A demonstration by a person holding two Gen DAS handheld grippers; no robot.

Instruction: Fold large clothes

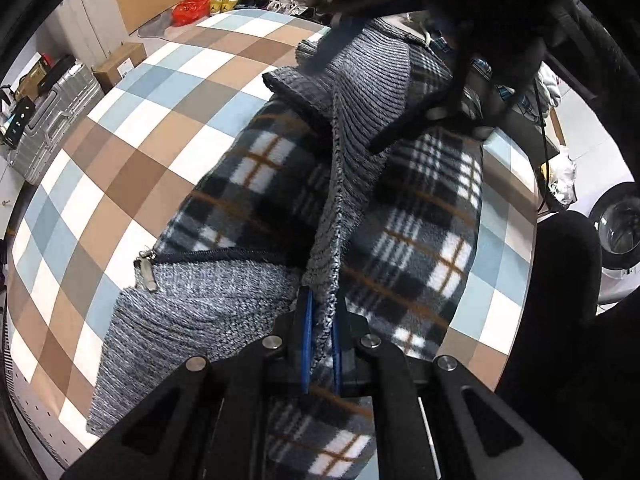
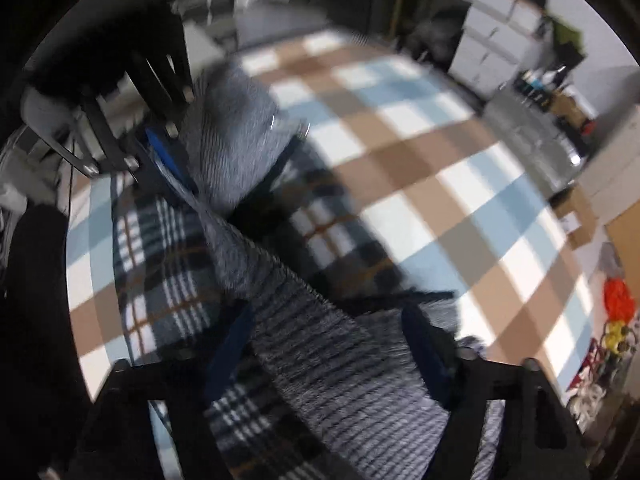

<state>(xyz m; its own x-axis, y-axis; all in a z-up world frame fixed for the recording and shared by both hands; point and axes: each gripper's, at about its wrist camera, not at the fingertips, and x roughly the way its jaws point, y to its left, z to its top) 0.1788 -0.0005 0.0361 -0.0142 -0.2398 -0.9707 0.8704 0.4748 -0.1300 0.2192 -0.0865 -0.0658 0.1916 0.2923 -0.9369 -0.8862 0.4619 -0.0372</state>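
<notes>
knit jacket [image 1: 224,304] with a plaid fleece lining [image 1: 424,216] lies spread on the checked worktop [image 1: 132,132], its zipper pull [image 1: 146,270] at the near left edge. left claw [image 1: 320,344] is pressed together on a raised ridge of grey knit, the fabric pinched between its blue pads [image 1: 307,336]. right claw [image 2: 332,344] stands spread, astride a ribbed knit band [image 2: 320,340] in a blurred view, pads not pressing it. a silver suitcase [image 1: 52,120] stands beyond the worktop.
</notes>
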